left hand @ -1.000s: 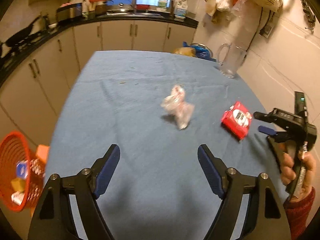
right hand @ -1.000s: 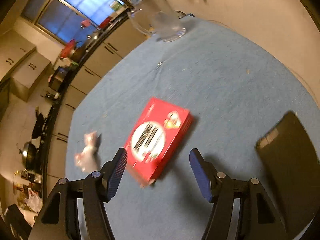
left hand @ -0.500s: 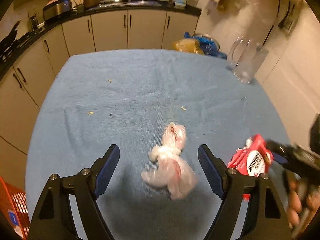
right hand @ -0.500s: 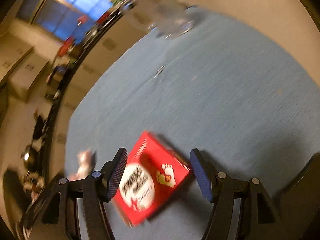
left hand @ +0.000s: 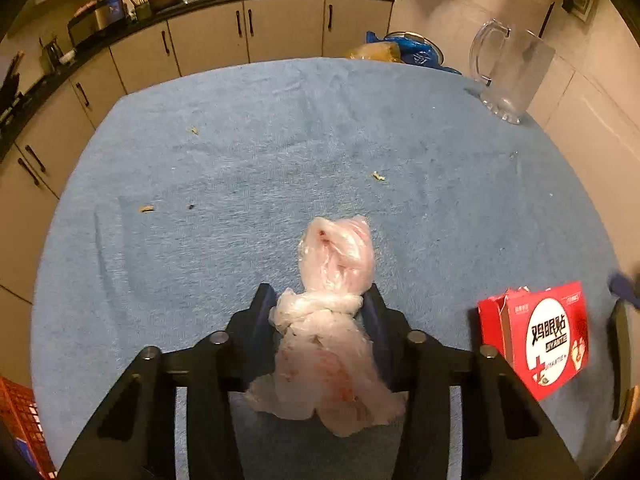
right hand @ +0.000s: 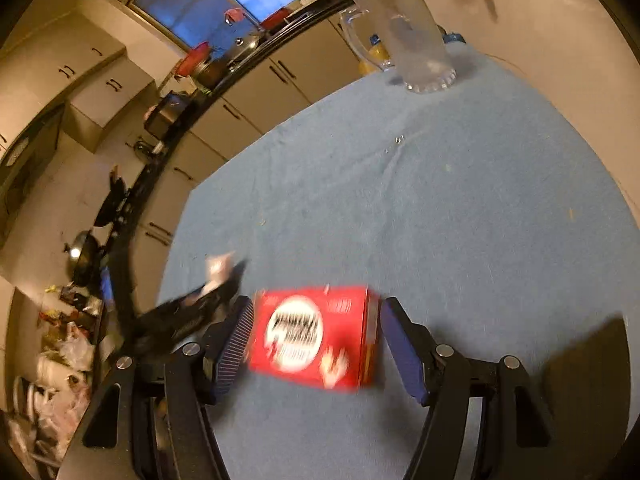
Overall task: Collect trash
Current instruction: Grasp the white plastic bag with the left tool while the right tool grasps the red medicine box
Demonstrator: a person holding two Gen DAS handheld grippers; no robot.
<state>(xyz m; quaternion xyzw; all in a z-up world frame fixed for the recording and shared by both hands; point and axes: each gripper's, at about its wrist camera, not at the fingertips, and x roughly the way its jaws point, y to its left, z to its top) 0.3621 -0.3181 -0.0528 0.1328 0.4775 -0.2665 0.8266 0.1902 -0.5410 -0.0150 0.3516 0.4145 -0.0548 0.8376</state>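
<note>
A crumpled pink-white plastic bag (left hand: 332,312) lies on the blue tablecloth (left hand: 280,152). My left gripper (left hand: 320,308) is shut on the bag's knotted middle, both pads pressing it. A red box with a white round label (right hand: 316,336) sits between the fingers of my right gripper (right hand: 316,340). The left pad touches the box, the right pad stands just off it, and the image is blurred. The box also shows in the left wrist view (left hand: 540,336) at the right. The left gripper (right hand: 192,308) shows in the right wrist view.
A clear glass pitcher (left hand: 508,72) stands at the table's far right corner, with blue and yellow bags (left hand: 400,50) behind the far edge. Small crumbs (left hand: 378,177) dot the cloth. An orange basket (left hand: 20,424) sits low at the left. Kitchen cabinets (left hand: 248,36) line the back.
My left gripper moved forward over the plastic bag and closed on it. My right gripper moved onto the red box and narrowed around it.
</note>
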